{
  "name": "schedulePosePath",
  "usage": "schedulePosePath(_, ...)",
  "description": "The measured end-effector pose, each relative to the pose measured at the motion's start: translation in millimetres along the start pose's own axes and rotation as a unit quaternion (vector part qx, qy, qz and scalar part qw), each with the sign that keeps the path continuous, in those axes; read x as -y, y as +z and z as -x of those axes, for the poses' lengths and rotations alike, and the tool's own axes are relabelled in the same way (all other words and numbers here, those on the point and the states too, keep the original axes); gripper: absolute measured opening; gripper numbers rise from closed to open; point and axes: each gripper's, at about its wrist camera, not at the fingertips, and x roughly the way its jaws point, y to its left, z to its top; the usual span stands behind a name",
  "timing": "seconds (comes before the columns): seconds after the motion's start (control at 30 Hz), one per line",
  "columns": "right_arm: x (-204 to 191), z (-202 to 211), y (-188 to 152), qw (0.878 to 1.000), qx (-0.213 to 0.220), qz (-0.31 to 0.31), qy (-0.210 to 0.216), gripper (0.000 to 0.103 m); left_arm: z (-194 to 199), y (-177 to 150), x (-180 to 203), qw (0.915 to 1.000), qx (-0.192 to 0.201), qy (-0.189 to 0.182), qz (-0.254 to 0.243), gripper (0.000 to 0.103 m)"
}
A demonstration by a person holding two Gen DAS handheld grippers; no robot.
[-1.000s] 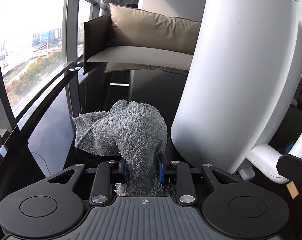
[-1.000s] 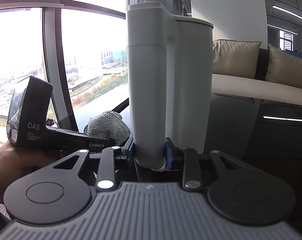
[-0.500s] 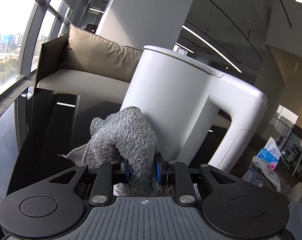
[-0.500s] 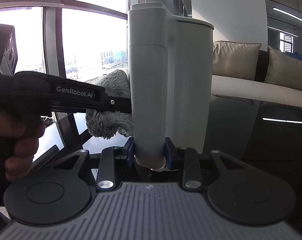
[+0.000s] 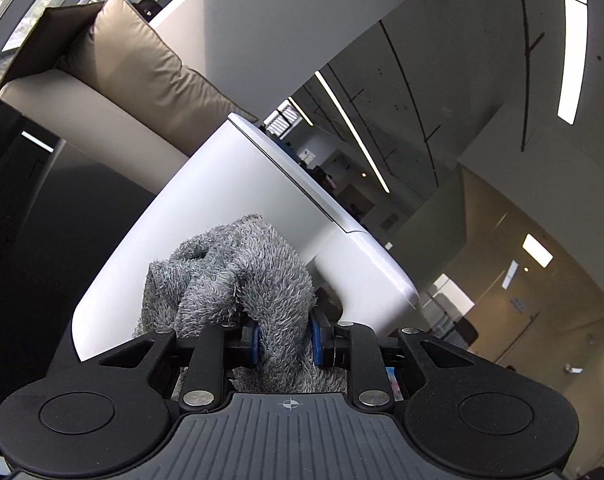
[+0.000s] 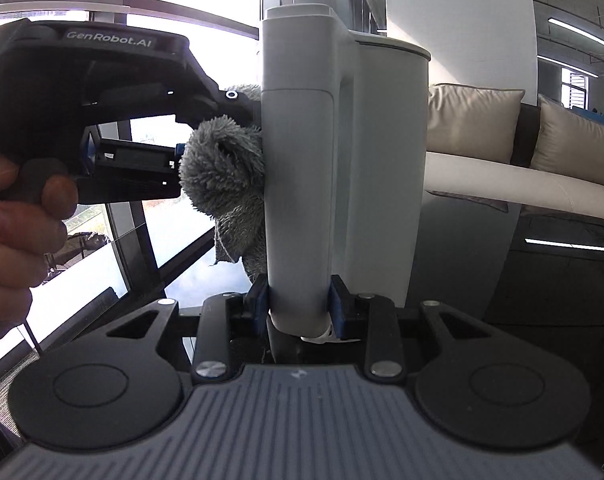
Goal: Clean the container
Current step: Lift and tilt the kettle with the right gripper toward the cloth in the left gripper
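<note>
R tongs (image 6: 298, 312) clamped on handle (image 6: 298, 184) of white container (image 5: 206, 248), near handle's bottom end; container upright on dark glossy worktop (image 6: 541, 280). L tongs (image 5: 284, 336) clamped on grey fluffy cloth (image 5: 242, 276), bunched w/ loose folds. In R view cloth is pressed against container's side, just left of handle, upper half. Person's hand (image 6: 10, 216) grips L tool, left of container. Sofa w/ tan cushions (image 6: 473, 120) behind container, well apart.

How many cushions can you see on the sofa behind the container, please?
2 in the right wrist view: one cushion just right of the white container, another cushion at the frame's right edge. More may be hidden behind the container.
</note>
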Motion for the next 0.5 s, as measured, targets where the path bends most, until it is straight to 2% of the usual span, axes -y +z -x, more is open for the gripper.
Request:
schedulePosePath(0.1,0,0,1,1.000,-0.001,0.000,-0.001,0.032,-8,0,-21,0.9987,-0.002,-0.027,0.043,0.021)
schedulePosePath(0.27,-1,-1,1,1.000,-0.001,0.000,-0.004,0.032,-31,-3,-64,0.9897,-0.007,-0.070,0.124,0.021)
schedulePosePath(0.5,-1,-3,1,1.000,0.000,0.000,-0.004,0.032,-63,-12,-112,0.9805,-0.026,-0.077,0.179,0.021)
